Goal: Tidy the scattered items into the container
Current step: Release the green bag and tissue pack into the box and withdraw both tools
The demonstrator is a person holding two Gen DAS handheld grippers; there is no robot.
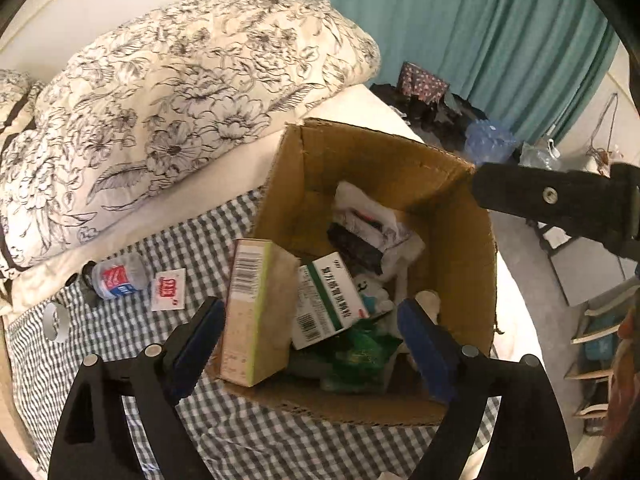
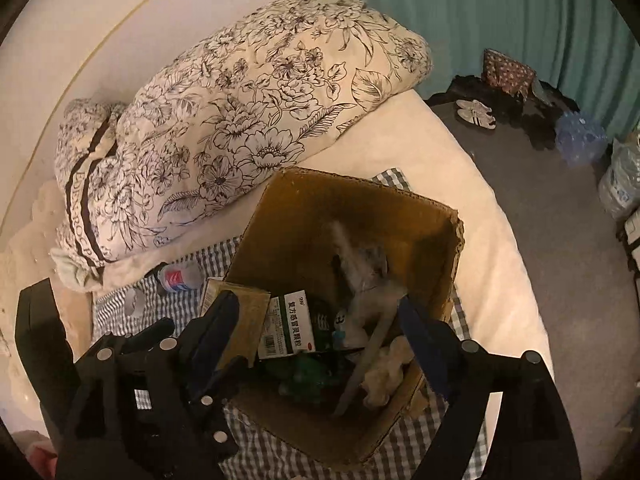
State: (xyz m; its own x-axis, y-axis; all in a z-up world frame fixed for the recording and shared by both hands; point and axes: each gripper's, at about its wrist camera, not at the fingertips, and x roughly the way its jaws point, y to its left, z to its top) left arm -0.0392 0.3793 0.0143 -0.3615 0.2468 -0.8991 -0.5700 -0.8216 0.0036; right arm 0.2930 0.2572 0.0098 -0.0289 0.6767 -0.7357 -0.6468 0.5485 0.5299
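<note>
Gingham bedcover (image 1: 132, 332) carries the cardboard box (image 1: 452, 216), over which left gripper (image 1: 312, 340) and right gripper (image 2: 320, 332) hang, jaws wide open and empty.

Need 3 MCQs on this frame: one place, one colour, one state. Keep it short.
1. Where does the small plastic bottle lie?
A. inside the cardboard box
B. on the checked cloth, left of the box
C. on the floor by the curtain

2. What colour is the curtain?
A. teal green
B. red
C. white

3. How do the left gripper fingers stand?
A. clamped on the bottle
C. spread apart over the box, gripping nothing
B. pressed shut on the floral pillow

Answers:
1 B: the bottle rests on the checked cloth beside a small white packet, outside the cardboard box.
2 A: the folds behind the bed are teal green.
3 C: both blue pads stand wide, with the tall carton and the contents of the box between them, untouched.
</note>
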